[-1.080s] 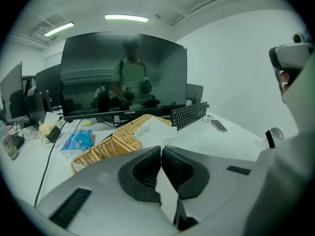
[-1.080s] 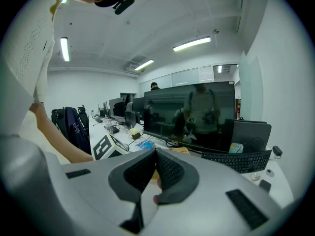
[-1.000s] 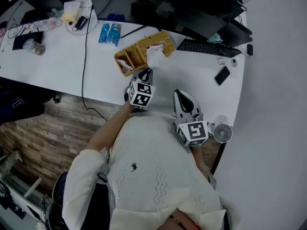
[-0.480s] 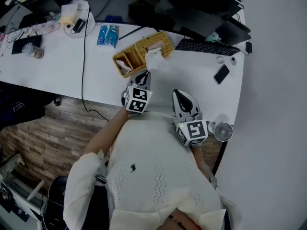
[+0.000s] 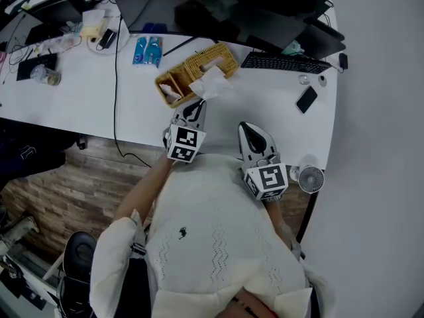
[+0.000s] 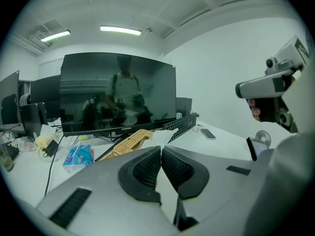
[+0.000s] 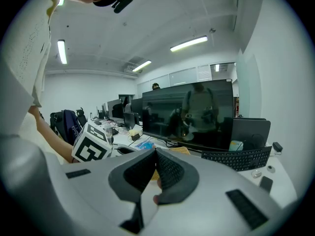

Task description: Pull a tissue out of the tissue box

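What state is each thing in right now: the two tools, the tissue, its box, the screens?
Left gripper: jaws shut on the tissue's edge.
Right gripper: jaws shut, nothing between them.
Tissue: partly pulled out, one end in the box.
Wicker tissue box: lying on the desk.
Monitor: screen dark.
Phone: lying flat, screen dark.

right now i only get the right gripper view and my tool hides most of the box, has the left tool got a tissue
observer: Yes. In the left gripper view the left tool is shut on the tissue, with white paper showing past its tips.
operator: is it out of the box
observer: Cannot tell. The head view shows the tissue stretched from the top of the wicker tissue box toward that tool, and its far end overlaps the box.
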Available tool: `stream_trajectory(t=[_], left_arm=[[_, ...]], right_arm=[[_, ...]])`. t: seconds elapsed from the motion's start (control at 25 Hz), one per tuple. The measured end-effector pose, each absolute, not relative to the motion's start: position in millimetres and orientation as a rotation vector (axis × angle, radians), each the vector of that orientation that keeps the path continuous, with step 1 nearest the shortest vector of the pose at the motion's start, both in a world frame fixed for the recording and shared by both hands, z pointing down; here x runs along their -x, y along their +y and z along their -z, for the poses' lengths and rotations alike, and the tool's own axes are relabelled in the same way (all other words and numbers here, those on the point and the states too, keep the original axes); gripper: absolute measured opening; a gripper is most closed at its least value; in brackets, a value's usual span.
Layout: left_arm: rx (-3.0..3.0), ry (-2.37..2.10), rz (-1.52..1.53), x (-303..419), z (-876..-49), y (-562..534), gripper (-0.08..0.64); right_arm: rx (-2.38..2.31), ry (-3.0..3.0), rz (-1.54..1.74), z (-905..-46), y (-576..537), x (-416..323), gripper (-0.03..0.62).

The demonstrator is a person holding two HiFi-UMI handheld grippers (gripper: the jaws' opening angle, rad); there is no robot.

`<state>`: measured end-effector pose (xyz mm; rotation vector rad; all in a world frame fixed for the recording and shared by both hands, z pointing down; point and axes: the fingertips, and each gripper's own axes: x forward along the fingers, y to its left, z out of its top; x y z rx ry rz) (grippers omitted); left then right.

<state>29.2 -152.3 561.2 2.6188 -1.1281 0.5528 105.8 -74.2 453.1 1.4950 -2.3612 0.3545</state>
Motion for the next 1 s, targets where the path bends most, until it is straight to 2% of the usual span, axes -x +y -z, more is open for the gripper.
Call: stream_trajectory(t=[1.0], left_arm=[[-2.700, -1.061, -0.209, -14, -465, -132, 0.014]], right_arm=[[-1.563, -2.362, -0.375, -450, -71, -116, 0.002]])
